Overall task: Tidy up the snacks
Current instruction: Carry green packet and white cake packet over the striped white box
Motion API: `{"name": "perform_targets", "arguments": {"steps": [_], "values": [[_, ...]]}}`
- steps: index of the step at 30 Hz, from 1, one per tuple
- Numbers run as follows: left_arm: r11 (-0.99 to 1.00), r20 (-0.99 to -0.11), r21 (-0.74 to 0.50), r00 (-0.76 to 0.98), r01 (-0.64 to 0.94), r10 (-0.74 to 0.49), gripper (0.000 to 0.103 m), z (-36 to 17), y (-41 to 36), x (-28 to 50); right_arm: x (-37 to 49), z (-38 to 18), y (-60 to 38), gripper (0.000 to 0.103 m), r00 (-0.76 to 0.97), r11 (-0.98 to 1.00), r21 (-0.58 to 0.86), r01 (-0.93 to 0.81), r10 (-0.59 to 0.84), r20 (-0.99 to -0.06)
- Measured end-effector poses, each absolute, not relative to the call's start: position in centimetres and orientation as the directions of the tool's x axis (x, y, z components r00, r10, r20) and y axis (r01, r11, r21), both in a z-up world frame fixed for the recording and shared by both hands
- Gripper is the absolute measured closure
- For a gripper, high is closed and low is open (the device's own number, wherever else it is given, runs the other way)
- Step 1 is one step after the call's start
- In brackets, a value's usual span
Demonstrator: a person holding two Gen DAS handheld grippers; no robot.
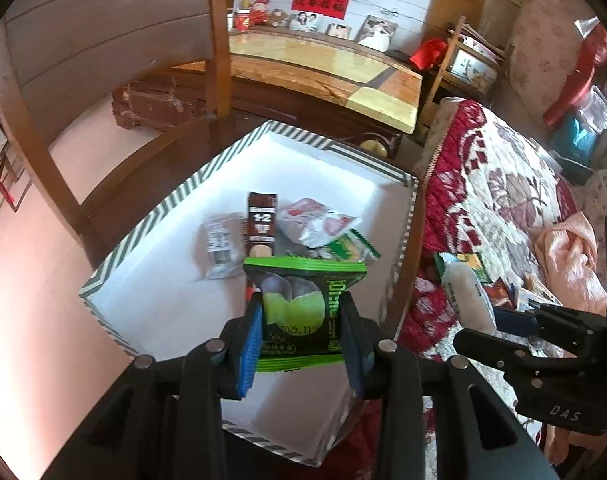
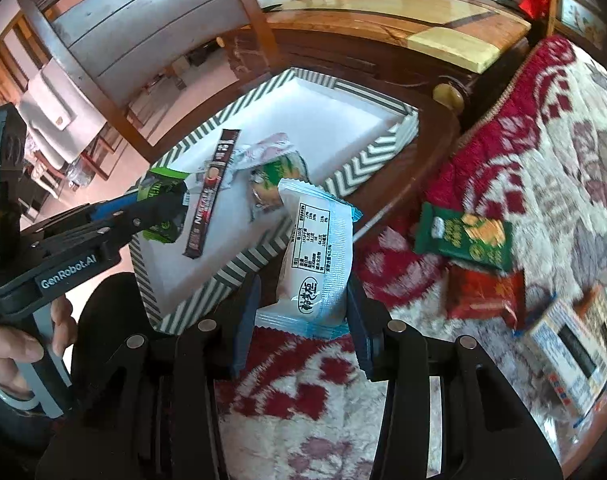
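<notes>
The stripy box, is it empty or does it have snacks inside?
Not empty. The stripy box already holds a few snacks: a brown stick packet, a grey packet and a pink-and-white wrapper on its white floor.

"GenRobot.AI" on the left gripper [image 2: 159,204] ("DAS" on the right gripper [image 1: 499,322]).

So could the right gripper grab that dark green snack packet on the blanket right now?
Probably not yet. The right gripper is already shut on a white and blue packet, so it has no free grip. The dark green packet itself lies uncovered on the blanket, nothing blocking it.
</notes>
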State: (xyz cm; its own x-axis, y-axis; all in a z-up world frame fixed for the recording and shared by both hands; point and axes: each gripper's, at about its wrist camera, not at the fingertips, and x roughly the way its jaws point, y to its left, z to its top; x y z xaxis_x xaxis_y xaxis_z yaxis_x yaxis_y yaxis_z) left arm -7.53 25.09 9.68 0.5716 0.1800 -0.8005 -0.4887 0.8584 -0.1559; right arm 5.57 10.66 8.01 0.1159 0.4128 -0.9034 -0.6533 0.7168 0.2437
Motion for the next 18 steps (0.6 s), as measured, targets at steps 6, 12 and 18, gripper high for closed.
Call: {"name": "perform_targets", "arguments": {"steps": [6, 12, 18], "values": [[0.841, -0.810, -0.160, 0.556, -0.517, 0.188, 0.065, 9.0, 26.5, -7.9, 5.6, 7.9, 13.6, 0.062, 0.095, 0.680, 0.240, -0.693, 0.416, -0.905], [0.827, -0.816, -0.165, 0.545, -0.538, 0.192, 0.065, 8.5, 27.7, -8.3, 5.8, 7.2, 16.4, 0.062, 0.061, 0.648, 0.242, -0.722, 0.408, -0.911], [0.809, -0.825, -0.168, 0.530, -0.563, 0.198, 0.065, 7.9, 28.9, -8.5, 5.8, 6.4, 19.2, 0.062, 0.026, 0.615, 0.247, -0.749, 0.400, -0.916]]}}
